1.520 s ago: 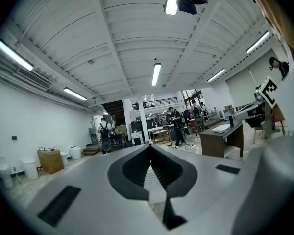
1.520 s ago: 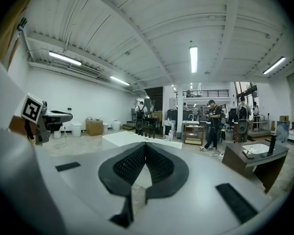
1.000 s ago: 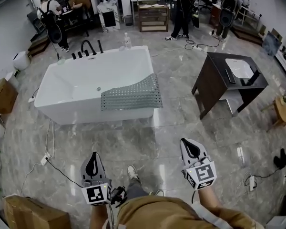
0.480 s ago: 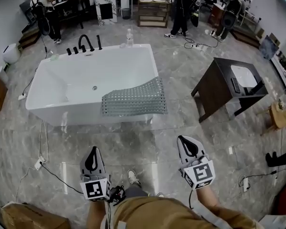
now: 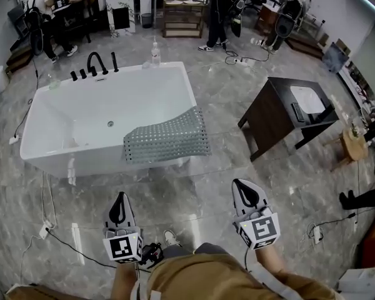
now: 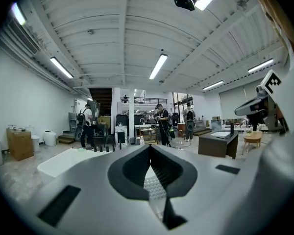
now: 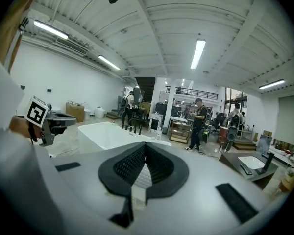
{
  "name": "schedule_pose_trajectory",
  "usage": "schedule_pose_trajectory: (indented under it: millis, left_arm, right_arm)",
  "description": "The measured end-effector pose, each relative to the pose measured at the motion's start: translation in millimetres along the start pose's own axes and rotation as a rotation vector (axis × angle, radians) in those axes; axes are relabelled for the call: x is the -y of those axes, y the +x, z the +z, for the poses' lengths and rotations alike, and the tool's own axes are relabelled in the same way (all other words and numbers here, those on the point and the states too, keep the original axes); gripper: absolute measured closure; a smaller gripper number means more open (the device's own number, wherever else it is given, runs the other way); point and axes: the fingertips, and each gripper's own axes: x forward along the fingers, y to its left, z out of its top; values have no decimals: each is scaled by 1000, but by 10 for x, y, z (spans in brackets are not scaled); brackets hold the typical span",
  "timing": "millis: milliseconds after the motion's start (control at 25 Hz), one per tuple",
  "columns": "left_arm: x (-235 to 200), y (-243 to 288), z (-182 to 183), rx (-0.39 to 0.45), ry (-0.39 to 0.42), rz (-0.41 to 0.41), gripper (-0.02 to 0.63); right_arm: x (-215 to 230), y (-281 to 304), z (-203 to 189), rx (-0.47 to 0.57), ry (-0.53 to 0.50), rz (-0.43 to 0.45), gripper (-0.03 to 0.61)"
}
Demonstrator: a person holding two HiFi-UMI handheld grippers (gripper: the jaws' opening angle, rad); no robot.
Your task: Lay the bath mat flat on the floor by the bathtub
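My left gripper (image 5: 119, 197), clenched on nothing, lines up with the left end of the bath mat (image 5: 167, 136) — draped over the bathtub (image 5: 50, 155) near rim, long axis along that rim, well ahead — while my right gripper (image 5: 242, 187), also clenched empty, sits just outside its right end.

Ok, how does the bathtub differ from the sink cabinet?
The bathtub is white and sits low on the floor; the sink cabinet is dark brown and stands on legs. The bathtub has the bath mat draped over its rim; the sink cabinet carries none. Both stand on the grey floor.
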Motion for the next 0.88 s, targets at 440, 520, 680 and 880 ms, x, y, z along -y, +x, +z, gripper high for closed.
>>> schedule_pose_trajectory:
  millis: [440, 520, 680, 880]
  left_arm:
    - [17, 320, 152, 32, -7, 5, 609]
    - [34, 371, 171, 30, -13, 26, 609]
    - [233, 446, 184, 33, -34, 19, 609]
    - [254, 540, 97, 2, -35, 69, 609]
  right_arm:
    - [360, 197, 67, 9, 14, -29, 575]
    - [466, 259, 66, 16, 16, -19, 575]
    - [726, 391, 11, 18, 25, 4, 575]
    - [832, 613, -229, -29, 74, 136, 575]
